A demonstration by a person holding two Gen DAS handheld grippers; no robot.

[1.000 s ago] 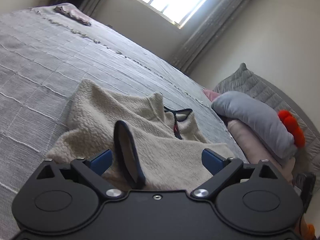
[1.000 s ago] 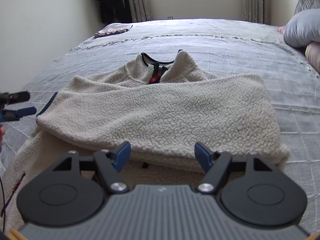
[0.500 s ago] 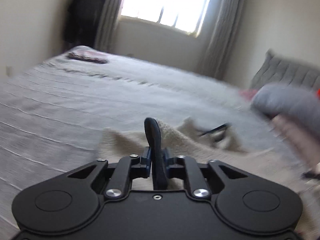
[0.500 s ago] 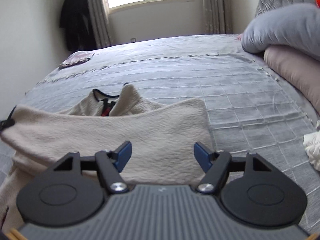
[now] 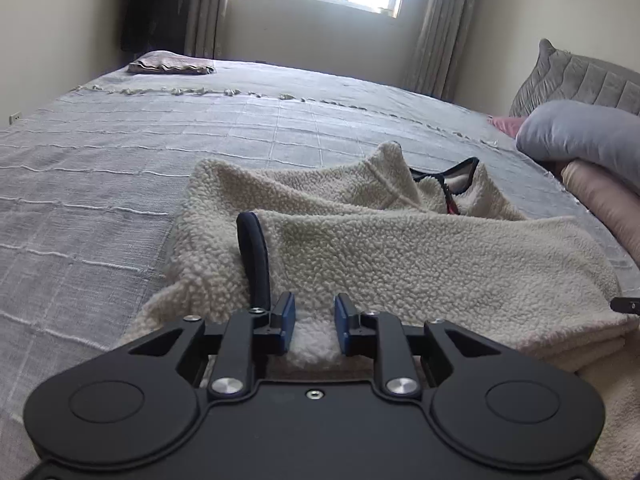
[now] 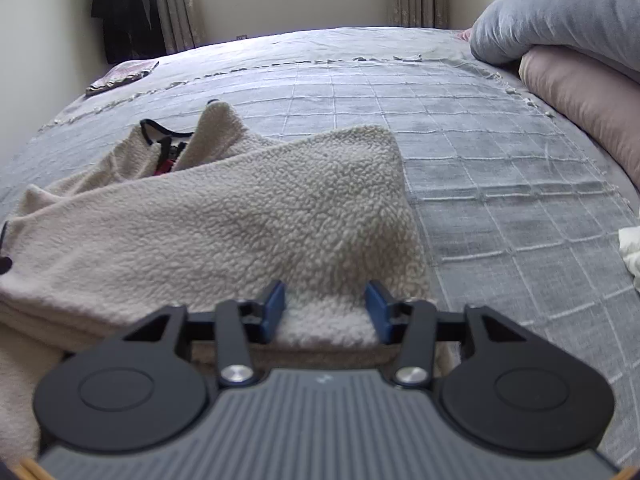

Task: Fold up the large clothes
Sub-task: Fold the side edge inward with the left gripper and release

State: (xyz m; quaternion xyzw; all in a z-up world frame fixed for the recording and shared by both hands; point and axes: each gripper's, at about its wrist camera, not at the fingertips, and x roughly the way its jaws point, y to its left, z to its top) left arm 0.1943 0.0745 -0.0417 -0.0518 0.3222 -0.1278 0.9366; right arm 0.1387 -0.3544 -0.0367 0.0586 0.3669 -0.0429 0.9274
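Note:
A cream fleece pullover (image 5: 400, 256) with a navy-trimmed collar lies partly folded on the grey bedspread (image 5: 120, 184); it also shows in the right wrist view (image 6: 248, 220). A sleeve with a navy cuff (image 5: 254, 256) lies across the body. My left gripper (image 5: 315, 326) is partly open, with a fold of fleece between its blue pads. My right gripper (image 6: 325, 312) is open, its blue pads on either side of a ridge of the fleece's near edge.
A folded mauve cloth (image 5: 172, 65) lies at the far corner of the bed. Grey and pink pillows (image 6: 560, 40) are stacked at the right. A white cloth (image 6: 632, 252) lies at the right edge. A dark garment (image 6: 128, 12) hangs by the curtains.
My left gripper was open, shut on the navy cuff, and now stands partly open with fleece between the pads. My right gripper moved right along the garment and lower, narrowing onto the fleece edge.

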